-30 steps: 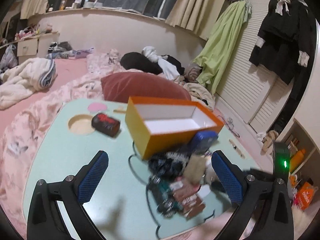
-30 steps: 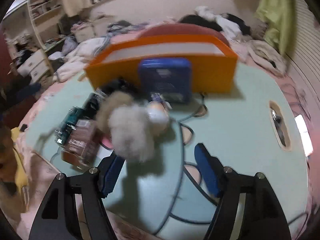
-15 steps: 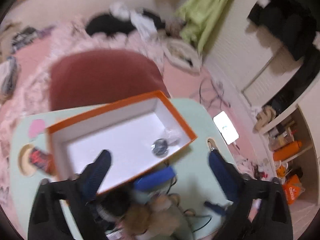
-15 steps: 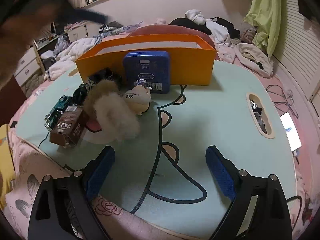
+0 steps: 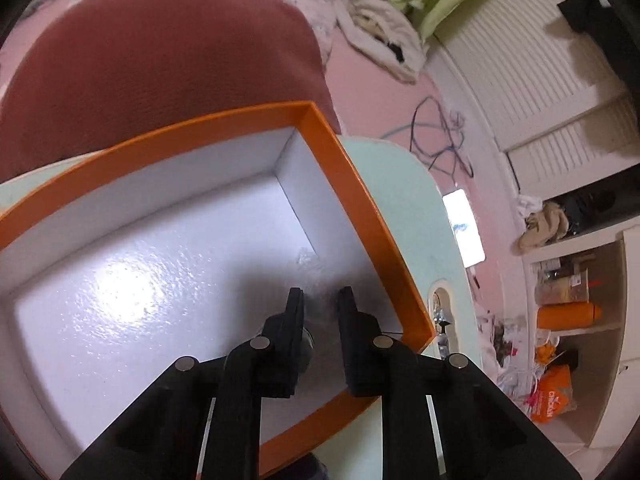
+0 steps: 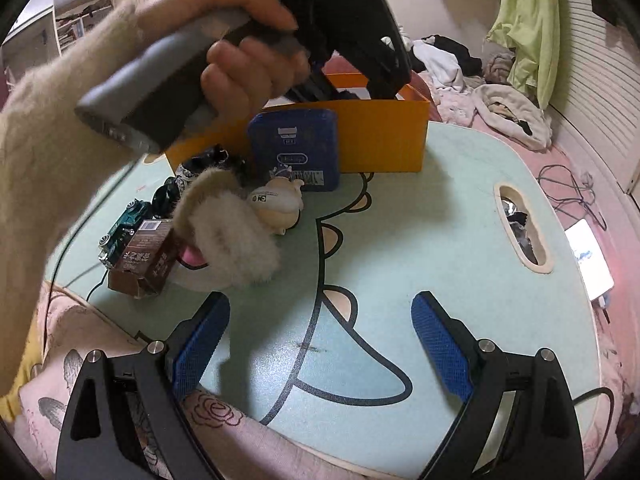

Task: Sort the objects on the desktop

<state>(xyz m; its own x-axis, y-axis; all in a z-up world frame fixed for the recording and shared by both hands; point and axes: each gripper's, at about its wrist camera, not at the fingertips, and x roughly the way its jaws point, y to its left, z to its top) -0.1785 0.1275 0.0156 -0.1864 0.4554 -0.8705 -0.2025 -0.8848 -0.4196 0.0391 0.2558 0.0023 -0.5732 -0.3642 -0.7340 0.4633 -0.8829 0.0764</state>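
The left gripper (image 5: 320,300) is closed inside the orange box (image 5: 372,216), low centre of frame; whether it grips anything cannot be told. The right gripper (image 6: 320,336) stands open and empty over the table (image 6: 440,216). Unsorted at centre left: fur toy (image 6: 228,232), blue tin (image 6: 296,152), carton (image 6: 148,252). The sorting looks barely begun.

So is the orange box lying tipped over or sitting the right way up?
Right way up. The orange box shows its open top and white floor in the left wrist view, and its side wall stands straight on the table.
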